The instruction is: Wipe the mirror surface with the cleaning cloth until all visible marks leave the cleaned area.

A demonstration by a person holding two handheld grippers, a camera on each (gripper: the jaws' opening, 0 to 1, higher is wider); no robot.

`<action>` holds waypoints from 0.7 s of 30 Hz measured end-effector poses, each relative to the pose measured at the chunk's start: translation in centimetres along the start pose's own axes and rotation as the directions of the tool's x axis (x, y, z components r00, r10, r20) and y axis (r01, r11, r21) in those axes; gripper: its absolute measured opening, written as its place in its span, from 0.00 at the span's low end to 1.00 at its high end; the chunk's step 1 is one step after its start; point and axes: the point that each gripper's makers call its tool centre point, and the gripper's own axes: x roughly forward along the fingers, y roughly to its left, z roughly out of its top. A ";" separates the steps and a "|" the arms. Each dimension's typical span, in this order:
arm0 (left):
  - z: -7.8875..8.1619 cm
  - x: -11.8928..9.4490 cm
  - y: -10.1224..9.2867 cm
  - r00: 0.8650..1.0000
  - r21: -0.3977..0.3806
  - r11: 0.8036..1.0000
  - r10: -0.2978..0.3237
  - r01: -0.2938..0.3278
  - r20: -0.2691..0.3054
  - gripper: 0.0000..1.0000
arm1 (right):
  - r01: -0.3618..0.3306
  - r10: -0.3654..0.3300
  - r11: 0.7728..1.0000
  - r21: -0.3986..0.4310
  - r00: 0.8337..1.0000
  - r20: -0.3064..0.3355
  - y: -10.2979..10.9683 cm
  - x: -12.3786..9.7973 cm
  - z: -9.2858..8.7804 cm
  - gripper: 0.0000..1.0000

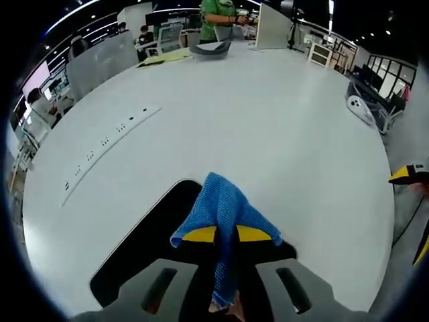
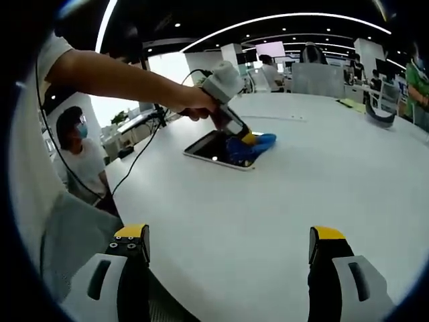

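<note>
White tabletop point(image 1: 268, 121) stretches wide under an open office, with people working at desks far behind and a recessed strip of sockets point(image 1: 107, 144) off to one side. On it lies my mirror point(image 1: 144, 241), a dark flat slab with a pale rim, close under the left gripper point(image 1: 226, 235). That tool is clamped on the blue cleaning cloth point(image 1: 224, 211), which bunches up between the yellow-tipped jaws and hangs down over the glass. From the right gripper view I see the same scene at a distance: a person's hand point(image 2: 194, 104) presses the left gripper onto the cloth point(image 2: 251, 146), which sits over the far end of the mirror point(image 2: 214, 151). My right gripper point(image 2: 228, 245) hovers with its jaws spread wide, holding nothing, well apart from the mirror.

What worries me most is that nothing pins the mirror. I judge that a firm stroke could slide it across the smooth table, perhaps toward the edge. The cloth is gripped by a fold only, so it may tug free or ball up, and then the hard jaw tips could scrape the glass. I cannot tell from here whether marks remain under the cloth.
</note>
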 end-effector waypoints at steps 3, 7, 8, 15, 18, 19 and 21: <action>-0.1 0.0 -0.1 1.000 -0.001 1.000 0.000 0.000 0.001 0.07 | 0.002 -0.002 1.000 -0.001 1.000 -0.001 0.0 0.0 0.0 0.99; -0.3 -0.2 -0.4 1.000 0.003 1.000 0.000 0.000 -0.001 0.07 | 0.001 -0.001 1.000 -0.001 1.000 0.001 0.1 0.0 -0.1 0.99; -0.3 -0.2 -0.5 1.000 0.001 1.000 -0.001 0.001 -0.001 0.07 | 0.001 -0.001 1.000 0.000 1.000 0.001 0.2 0.0 -0.1 0.99; -0.6 -0.4 -0.9 1.000 -0.001 1.000 -0.004 0.004 -0.002 0.07 | -0.002 0.002 1.000 -0.002 1.000 0.005 0.4 -0.1 0.1 0.99; -0.8 -0.5 -1.1 1.000 -0.002 1.000 -0.008 0.008 -0.005 0.07 | -0.001 0.001 1.000 -0.005 1.000 0.006 0.4 -0.1 0.1 0.99; -0.9 -0.6 -1.3 1.000 0.002 1.000 -0.009 0.009 -0.007 0.07 | -0.001 0.001 1.000 -0.005 1.000 0.008 0.4 0.0 0.2 0.99; -1.0 -0.6 -1.5 1.000 0.007 1.000 -0.011 0.011 -0.008 0.07 | 0.000 0.000 1.000 -0.005 1.000 0.008 0.4 0.0 0.3 0.99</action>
